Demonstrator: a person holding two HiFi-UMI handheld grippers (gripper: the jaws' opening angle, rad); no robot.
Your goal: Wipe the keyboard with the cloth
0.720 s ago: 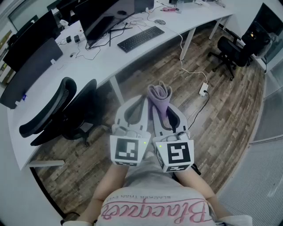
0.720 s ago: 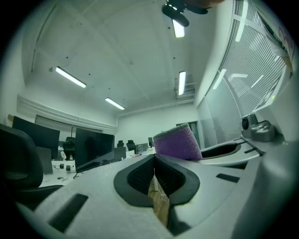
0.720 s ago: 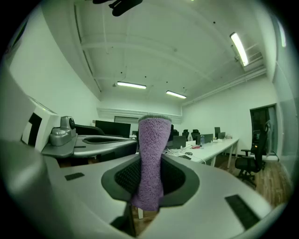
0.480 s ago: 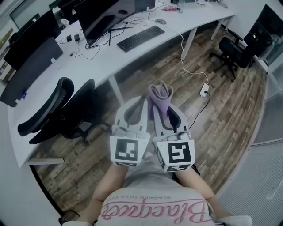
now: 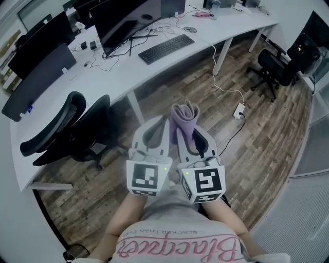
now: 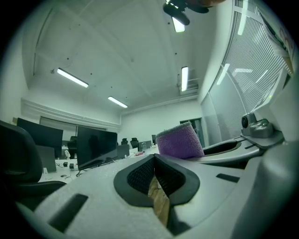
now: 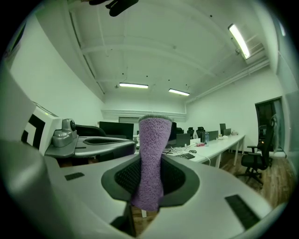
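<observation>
Our right gripper (image 7: 149, 179) pinches the cloth (image 7: 152, 149), a fuzzy purple roll standing upright out of its jaws. Just beside it at 9 o'clock, our left gripper (image 6: 155, 161) has its jaws pressed together on nothing. The black keyboard (image 5: 166, 48) lies on the white desk (image 5: 118, 77) at 12 o'clock, well apart.

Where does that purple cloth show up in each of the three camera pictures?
Head view: purple cloth at centre, poking from the right gripper jaws.
Left gripper view: cloth right of centre, beyond its own shut jaws.
Right gripper view: cloth dead centre, clamped in the jaws.
Shared landmark: the dark monitors.
</observation>
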